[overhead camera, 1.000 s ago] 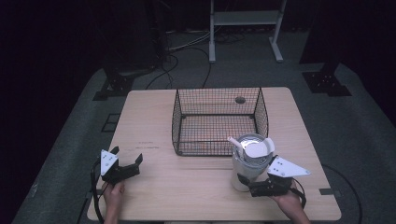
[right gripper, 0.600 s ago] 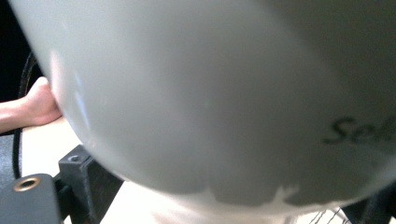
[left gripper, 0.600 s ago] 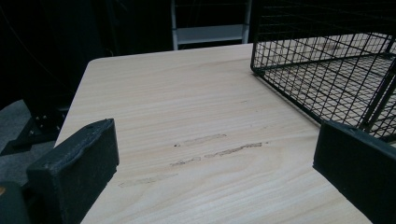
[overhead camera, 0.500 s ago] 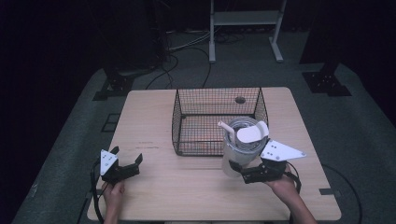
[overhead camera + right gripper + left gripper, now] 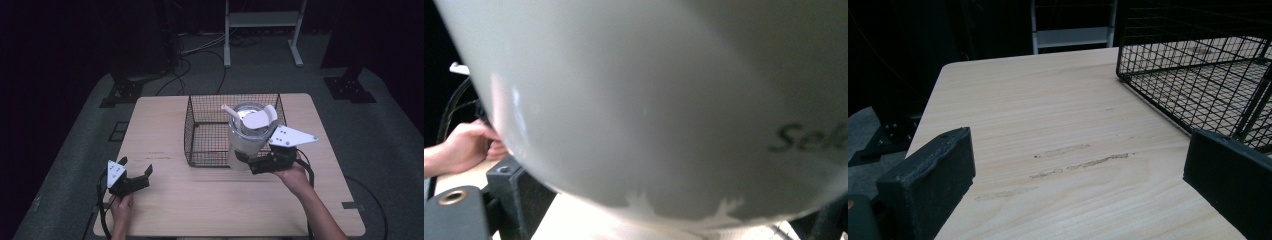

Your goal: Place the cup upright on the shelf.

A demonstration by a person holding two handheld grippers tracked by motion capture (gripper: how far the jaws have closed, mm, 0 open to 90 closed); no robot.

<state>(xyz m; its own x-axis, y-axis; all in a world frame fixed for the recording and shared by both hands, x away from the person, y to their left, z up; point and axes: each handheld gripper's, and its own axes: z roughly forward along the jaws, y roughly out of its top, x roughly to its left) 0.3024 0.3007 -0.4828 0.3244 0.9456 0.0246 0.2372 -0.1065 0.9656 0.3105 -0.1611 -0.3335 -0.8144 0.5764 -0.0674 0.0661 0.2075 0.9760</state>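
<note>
A pale grey-white container (image 5: 664, 100) with dark lettering at its right edge looms close between the tongs' black jaws, one jaw showing at lower left, while a hand (image 5: 469, 145) rests on the light surface (image 5: 579, 220) far left.

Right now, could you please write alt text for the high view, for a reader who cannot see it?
The right gripper holds a white blender jug, lifted at the near wall of a black wire basket on a wooden table. The left gripper rests open near the table's front left corner, holding nothing.
</note>
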